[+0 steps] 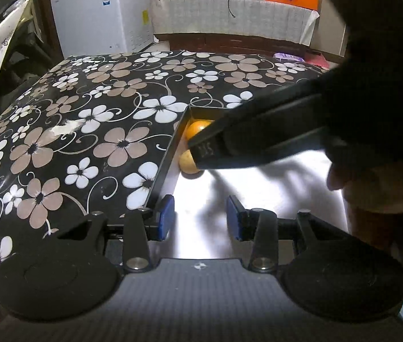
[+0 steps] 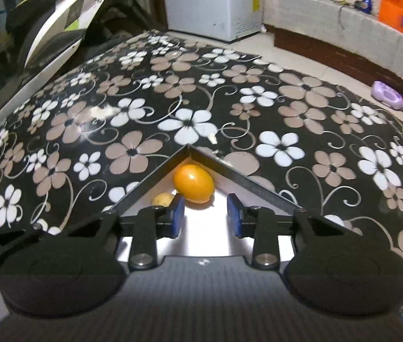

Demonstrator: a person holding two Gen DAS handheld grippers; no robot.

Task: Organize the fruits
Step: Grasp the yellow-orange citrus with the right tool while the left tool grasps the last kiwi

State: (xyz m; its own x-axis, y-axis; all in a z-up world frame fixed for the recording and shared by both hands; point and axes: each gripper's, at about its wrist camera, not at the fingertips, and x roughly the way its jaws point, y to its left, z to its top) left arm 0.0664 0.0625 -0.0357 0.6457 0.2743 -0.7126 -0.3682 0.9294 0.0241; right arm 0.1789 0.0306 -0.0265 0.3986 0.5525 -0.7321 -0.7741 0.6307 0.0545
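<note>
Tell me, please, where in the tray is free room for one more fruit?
The tray floor is bare near both tools, left tool and right tool. Its far corner is crowded: orange fruit and small yellow fruit sit there.

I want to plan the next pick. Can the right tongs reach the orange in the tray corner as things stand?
Probably yes. The right tongs are open and point straight at the orange, with nothing between them. The tray walls close in behind it, and a small yellow fruit lies beside it.

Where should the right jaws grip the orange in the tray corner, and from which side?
Grip the orange across its short middle, coming from the open tray side. It lies pressed into the corner of the tray, whose walls block the far sides.
</note>
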